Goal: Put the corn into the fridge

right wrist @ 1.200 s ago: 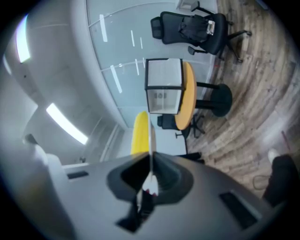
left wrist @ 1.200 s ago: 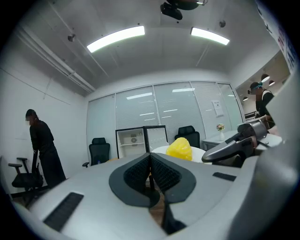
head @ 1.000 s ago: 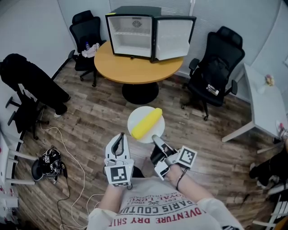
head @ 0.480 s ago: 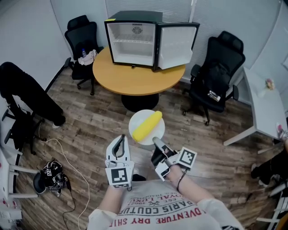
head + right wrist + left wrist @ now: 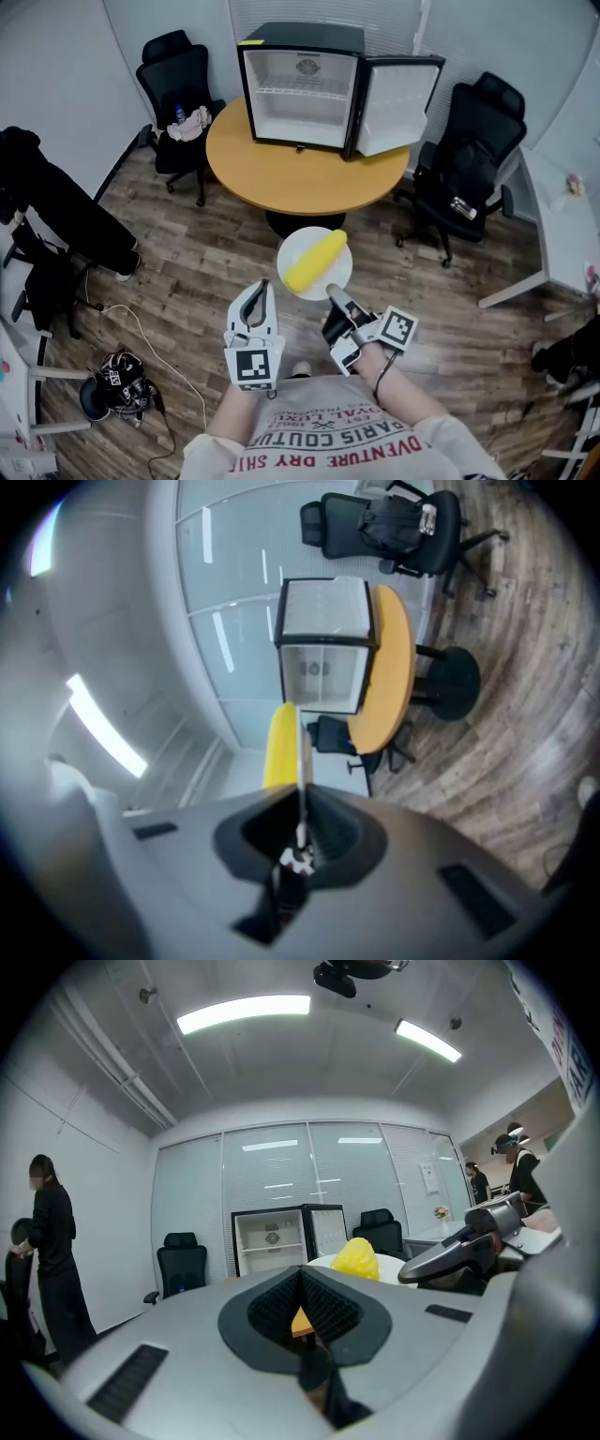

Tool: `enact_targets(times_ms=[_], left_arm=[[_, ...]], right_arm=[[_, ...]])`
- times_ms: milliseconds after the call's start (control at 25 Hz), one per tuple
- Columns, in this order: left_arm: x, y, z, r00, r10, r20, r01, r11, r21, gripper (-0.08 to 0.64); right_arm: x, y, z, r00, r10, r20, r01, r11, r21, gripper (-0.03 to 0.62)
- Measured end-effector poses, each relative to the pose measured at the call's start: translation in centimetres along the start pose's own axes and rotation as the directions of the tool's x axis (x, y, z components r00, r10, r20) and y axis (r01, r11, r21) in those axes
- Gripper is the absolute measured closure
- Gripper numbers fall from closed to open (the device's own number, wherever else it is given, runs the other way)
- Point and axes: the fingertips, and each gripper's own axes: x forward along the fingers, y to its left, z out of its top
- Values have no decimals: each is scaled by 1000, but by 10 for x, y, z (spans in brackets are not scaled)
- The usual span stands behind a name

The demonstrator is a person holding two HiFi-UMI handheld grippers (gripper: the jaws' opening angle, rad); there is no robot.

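A yellow corn cob lies on a small white plate held in the air above the wood floor. My right gripper is shut on the plate's near rim; in the right gripper view the thin plate edge runs out from between the jaws with the corn beside it. My left gripper hangs just left of the plate, shut and holding nothing. The corn also shows ahead in the left gripper view. A black mini fridge stands on the round wooden table with its door swung open.
Black office chairs stand at the table's left and right. A person in black is at the left wall. Cables and a dark bag lie on the floor at lower left. A white desk is at the right.
The table and fridge have come closer and shifted right in the head view. Both grippers keep their hold and spacing; the plate with the corn stays level.
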Motion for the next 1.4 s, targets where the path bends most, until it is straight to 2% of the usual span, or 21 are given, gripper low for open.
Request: enact_targets(times_ms=[120,400,640,920,1400], left_arm=[[10,27,-5,1000,7,-8,-7,1000,-13,528],[18,42,-17,999,36,-15,-36,999,-20,528],[57,68,-22,997,78,-22,-79,996,-31,528],[127,93,-27,990,136,-45,-136,991,1,528],[282,125,-10,981,195,-17,-195,981,12,528]], right_arm=[[26,-2,-2,1000,-10,7,10,1000,1,554],[47,-16,-1,1000,-22,-20,22,1000,2,553],[93,-25,17,998,-28,-61,30,999,22,552],[162,-33,67,993,-16,-118,21,999,43,552],[274,-28,187,984,3,-176,1,1000,22,552]])
